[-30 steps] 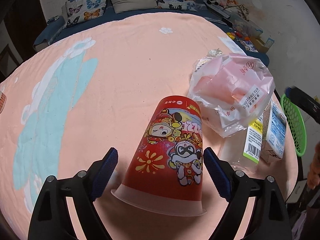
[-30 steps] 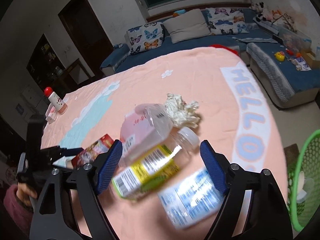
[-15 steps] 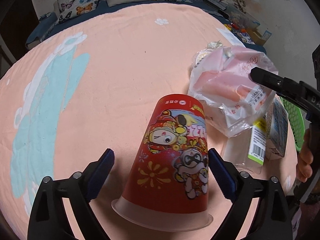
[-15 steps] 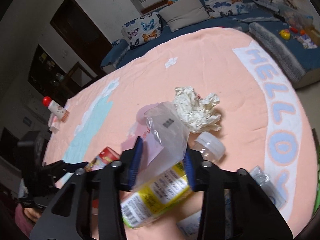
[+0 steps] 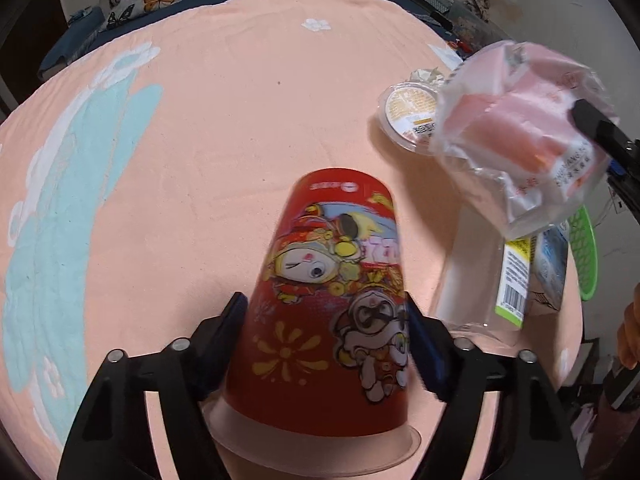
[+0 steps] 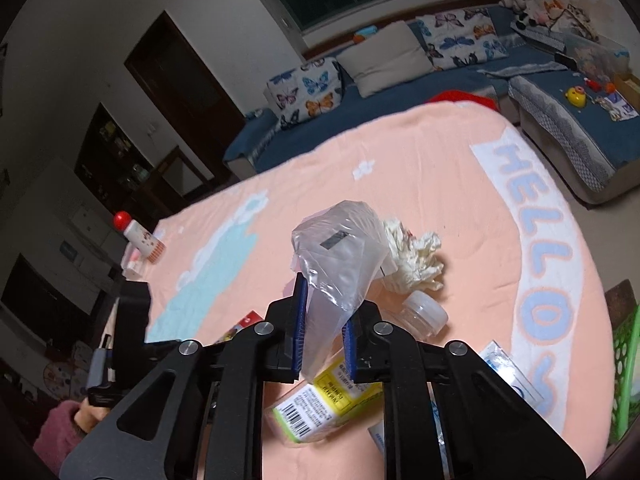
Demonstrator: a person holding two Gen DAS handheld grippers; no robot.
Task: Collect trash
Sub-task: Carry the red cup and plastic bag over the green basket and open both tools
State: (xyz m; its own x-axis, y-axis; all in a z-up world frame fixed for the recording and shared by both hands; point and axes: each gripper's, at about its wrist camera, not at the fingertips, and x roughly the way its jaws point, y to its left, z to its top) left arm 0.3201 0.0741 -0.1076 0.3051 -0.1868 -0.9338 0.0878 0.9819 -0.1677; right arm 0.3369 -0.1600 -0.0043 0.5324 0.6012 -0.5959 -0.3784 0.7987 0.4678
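A: Peach-coloured cloth (image 5: 224, 128) with pale blue clouds covers the counter. What is on it, from the left?

B: Nearest the left edge, the left gripper (image 5: 326, 344) points down over a red paper cup (image 5: 332, 304) printed with cartoon figures, standing upside down. Its jaws have just been closing and now sit against the cup's two sides; the cup is blurred and still rests on the cloth.

A: And further right?

B: A clear plastic bottle with a yellow-green label (image 5: 500, 284) lies flat beside a blue and white packet (image 5: 550, 264). Beyond them are a small clear lidded tub (image 5: 404, 114) and a crumpled tissue (image 6: 416, 260).

A: What about the right side?

B: The right gripper (image 6: 322, 338) has just closed narrow on a clear plastic bag with pink contents (image 5: 520, 136), which hangs lifted clear of the cloth. A green basket (image 6: 624, 364) stands off the counter's right edge.

A: So how far along is the collecting?

B: Early, I judge. Only the bag is off the counter, and nothing has visibly reached the basket; cup, bottle, packet, tub and tissue remain.
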